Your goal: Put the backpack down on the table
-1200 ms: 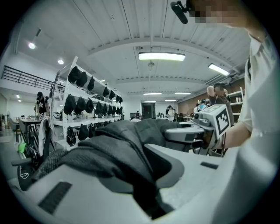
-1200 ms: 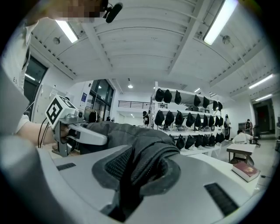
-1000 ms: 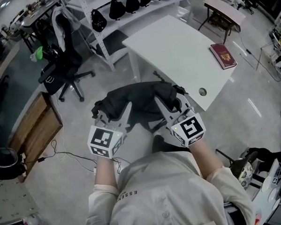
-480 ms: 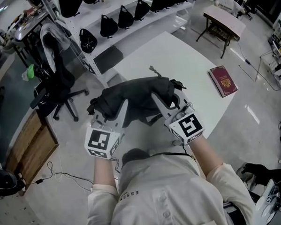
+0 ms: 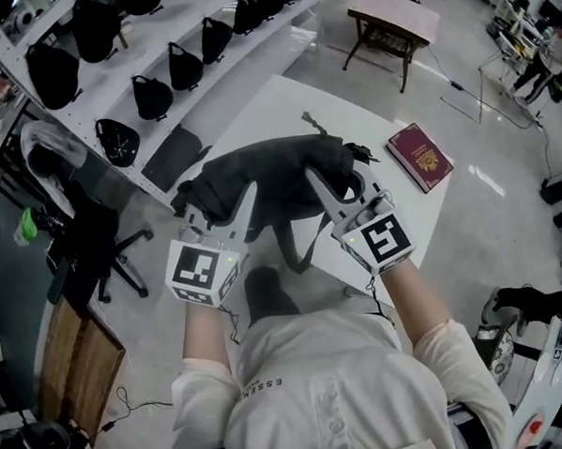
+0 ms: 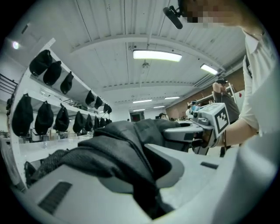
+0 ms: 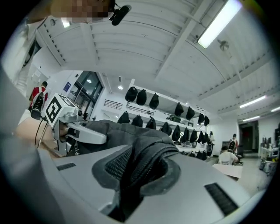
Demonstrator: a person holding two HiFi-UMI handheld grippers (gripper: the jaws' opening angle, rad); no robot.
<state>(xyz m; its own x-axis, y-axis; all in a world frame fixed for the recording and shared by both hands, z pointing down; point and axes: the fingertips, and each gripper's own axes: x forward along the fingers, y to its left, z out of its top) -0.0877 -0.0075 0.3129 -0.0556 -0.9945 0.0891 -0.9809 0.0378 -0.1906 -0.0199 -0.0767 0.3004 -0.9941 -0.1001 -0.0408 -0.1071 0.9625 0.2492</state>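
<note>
A dark grey backpack point(image 5: 269, 173) hangs in the air between my two grippers, over the near left part of the white table point(image 5: 256, 107). My left gripper point(image 5: 219, 203) is shut on the backpack's left end, with dark fabric point(image 6: 113, 153) bunched between its jaws. On the right end, my right gripper point(image 5: 340, 180) is shut on a padded mesh strap point(image 7: 140, 162). A loose strap point(image 5: 296, 246) dangles below the bag, in front of my body. Each gripper view shows the other gripper, the right gripper point(image 6: 210, 124) and the left gripper point(image 7: 65, 118), across the bag.
A dark red book point(image 5: 418, 157) lies at the table's right edge. White shelves point(image 5: 207, 58) with several black bags run along the far left. A black office chair point(image 5: 85, 243) stands at the left, a small wooden table point(image 5: 392, 16) at the back.
Both grippers have carried the backpack forward and slightly up. It was over the floor short of the table and now hangs over the table's near part.
</note>
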